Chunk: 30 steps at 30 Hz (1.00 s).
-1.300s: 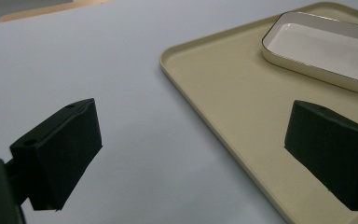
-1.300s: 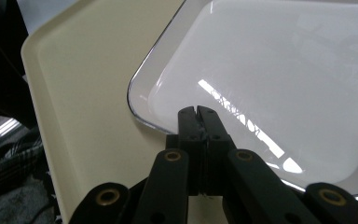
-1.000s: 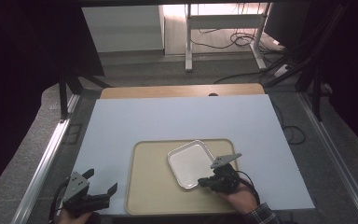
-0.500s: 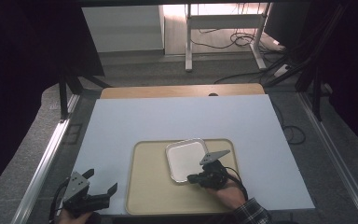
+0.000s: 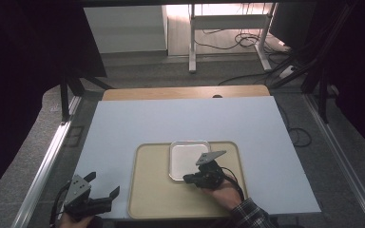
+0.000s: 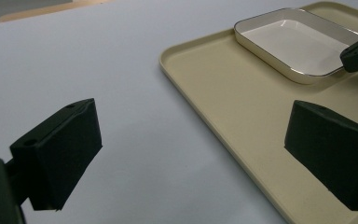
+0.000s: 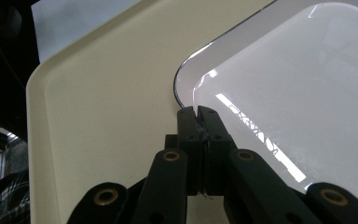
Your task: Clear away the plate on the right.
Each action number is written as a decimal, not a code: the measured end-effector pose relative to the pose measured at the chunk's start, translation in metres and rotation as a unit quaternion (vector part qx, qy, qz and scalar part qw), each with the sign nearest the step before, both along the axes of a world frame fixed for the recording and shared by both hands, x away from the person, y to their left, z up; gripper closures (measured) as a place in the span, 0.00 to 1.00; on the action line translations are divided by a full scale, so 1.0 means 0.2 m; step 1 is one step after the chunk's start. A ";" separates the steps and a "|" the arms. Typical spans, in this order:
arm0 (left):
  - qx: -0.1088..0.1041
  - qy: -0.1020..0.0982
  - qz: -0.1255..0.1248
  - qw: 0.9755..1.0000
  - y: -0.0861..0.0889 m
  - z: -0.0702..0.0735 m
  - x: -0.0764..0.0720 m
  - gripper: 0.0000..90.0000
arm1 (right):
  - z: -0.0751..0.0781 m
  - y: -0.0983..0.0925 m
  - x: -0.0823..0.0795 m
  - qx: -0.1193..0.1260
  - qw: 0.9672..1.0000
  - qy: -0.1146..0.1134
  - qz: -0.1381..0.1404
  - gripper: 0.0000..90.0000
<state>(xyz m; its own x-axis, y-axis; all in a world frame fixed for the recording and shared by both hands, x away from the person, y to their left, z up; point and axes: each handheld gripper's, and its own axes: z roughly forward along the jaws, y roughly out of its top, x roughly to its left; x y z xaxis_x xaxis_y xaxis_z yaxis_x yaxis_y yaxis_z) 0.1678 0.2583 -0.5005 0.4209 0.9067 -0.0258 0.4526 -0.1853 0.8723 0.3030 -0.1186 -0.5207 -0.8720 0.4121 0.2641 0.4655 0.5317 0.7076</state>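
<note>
on the tray (image 5: 152, 199) — right gripper (image 7: 197, 112) pinching dish (image 5: 186, 156) rim.

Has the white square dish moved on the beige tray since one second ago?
Yes. The white dish slid toward the far edge of the beige tray, pinched by the right gripper.

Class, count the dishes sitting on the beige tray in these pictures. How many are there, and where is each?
1. A single white square dish sits at the far middle of the beige tray, its near rim pinched by the right gripper. None seems hidden.
</note>
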 end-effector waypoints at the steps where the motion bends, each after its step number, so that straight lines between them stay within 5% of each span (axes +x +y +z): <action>1: 0.000 0.000 0.000 1.000 0.00 0.00 0.00 0.04 | 0.00 0.00 0.00 0.000 1.000 0.000 0.000 0.99; 30: -0.002 -0.001 0.000 1.000 0.00 0.00 0.00 0.04 | 0.08 -0.08 -0.02 0.000 0.999 -0.018 -0.030 0.65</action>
<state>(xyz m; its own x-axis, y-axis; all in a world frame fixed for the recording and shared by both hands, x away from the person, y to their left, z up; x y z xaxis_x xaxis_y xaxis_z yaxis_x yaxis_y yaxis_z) 0.1675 0.2586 -0.5004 0.4216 0.9063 -0.0287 0.4502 -0.1817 0.8743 0.2983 -0.1345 -0.5048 -0.8545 0.4646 0.2324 0.4706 0.5031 0.7248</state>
